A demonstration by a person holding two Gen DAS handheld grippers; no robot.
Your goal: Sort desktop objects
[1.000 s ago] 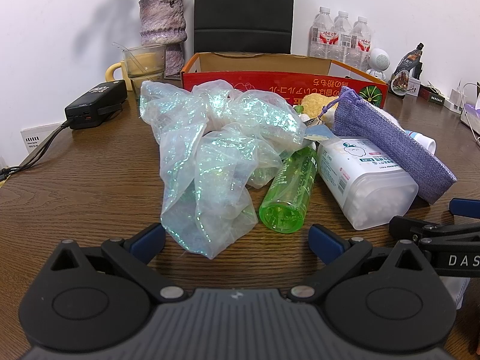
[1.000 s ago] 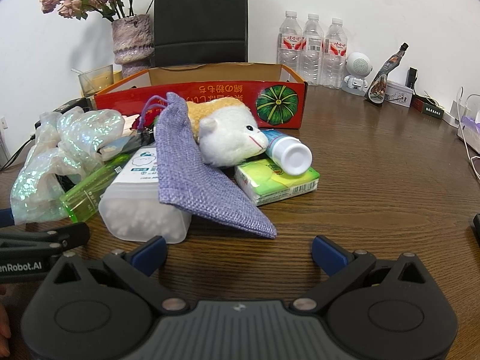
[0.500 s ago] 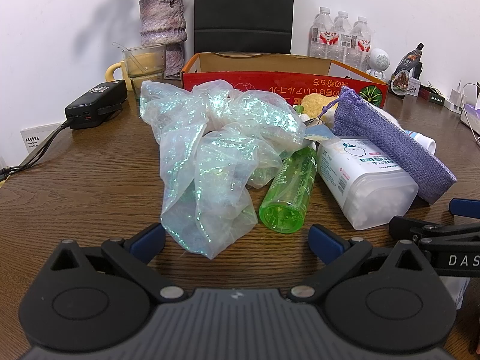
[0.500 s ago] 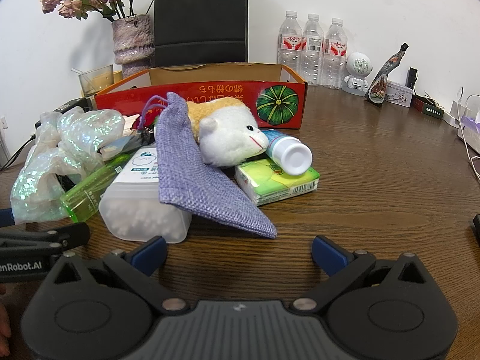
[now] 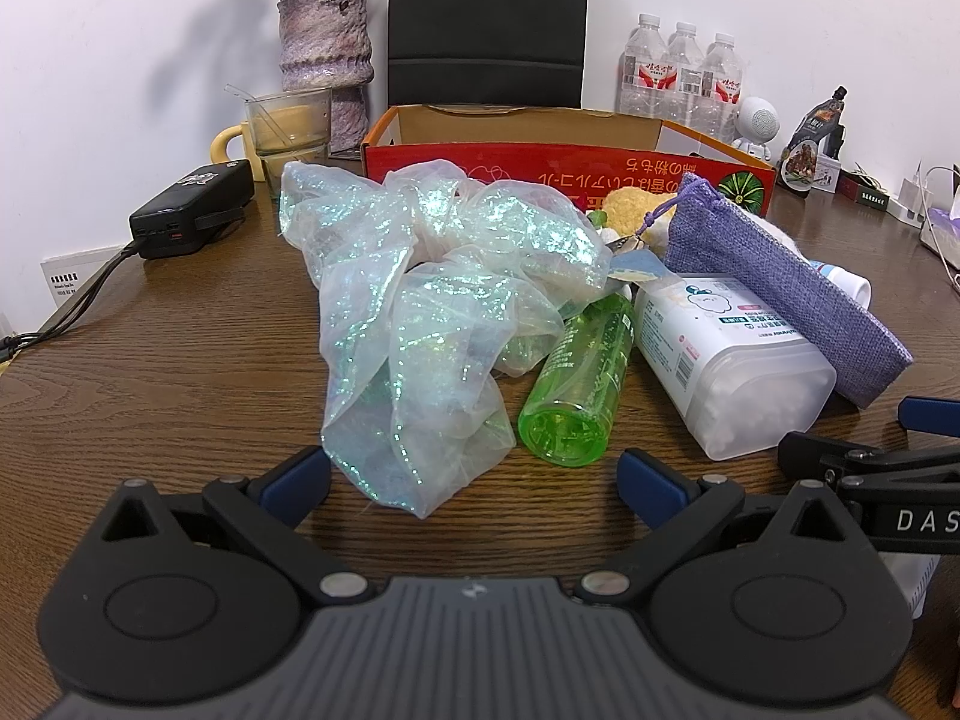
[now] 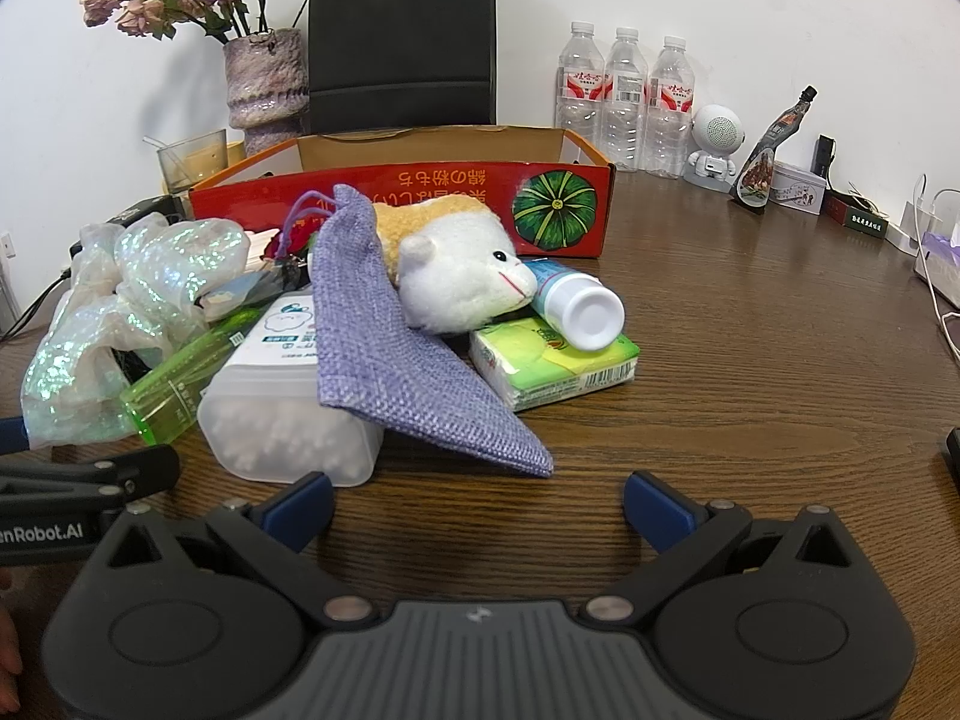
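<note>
Left wrist view: the left hand-held gripper (image 5: 474, 474) gapes empty, low over the surface (image 5: 168, 372), with the iridescent plastic bag (image 5: 432, 324) just ahead and the green bottle (image 5: 579, 378) beside it.

Right wrist view: the right hand-held gripper (image 6: 477, 501) is likewise spread and empty, facing the purple pouch (image 6: 390, 354), which drapes over the cotton-swab box (image 6: 282, 414). Nothing is sorted yet; the red box (image 6: 420, 192) looks empty. Next, I judge, comes 1 first grasp.

You can read "DAS" in white on the black gripper arm (image 5: 912, 519) at the right edge of the left wrist view, and "enRobot.AI" on the black gripper arm (image 6: 45, 534) at the left edge of the right wrist view. The upside-down yellow print on the red cardboard box (image 6: 456, 177) is too unclear for you to make out.
</note>
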